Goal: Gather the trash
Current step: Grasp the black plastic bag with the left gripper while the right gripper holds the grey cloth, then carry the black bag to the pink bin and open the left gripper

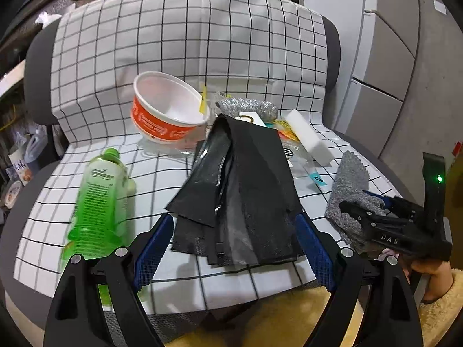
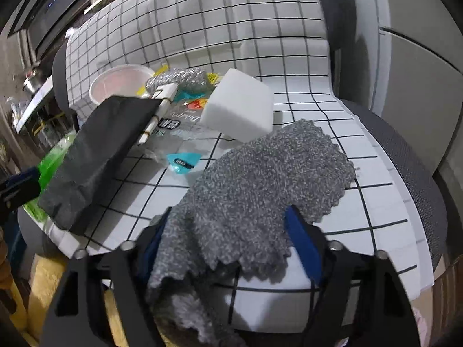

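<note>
Straddling the black bag on the checked cloth, the left gripper gapes wide; the right gripper, also spread, flanks the grey rag.

black bag: flat, folded | orange cup: tipped, seemingly empty | green bottle: lying

**Hidden and blurred parts**

The green bottle is motion-blurred, its label unreadable. The black bag covers part of the clear wrapper. The grey cloth hides the right tongs' inner pads.
</note>
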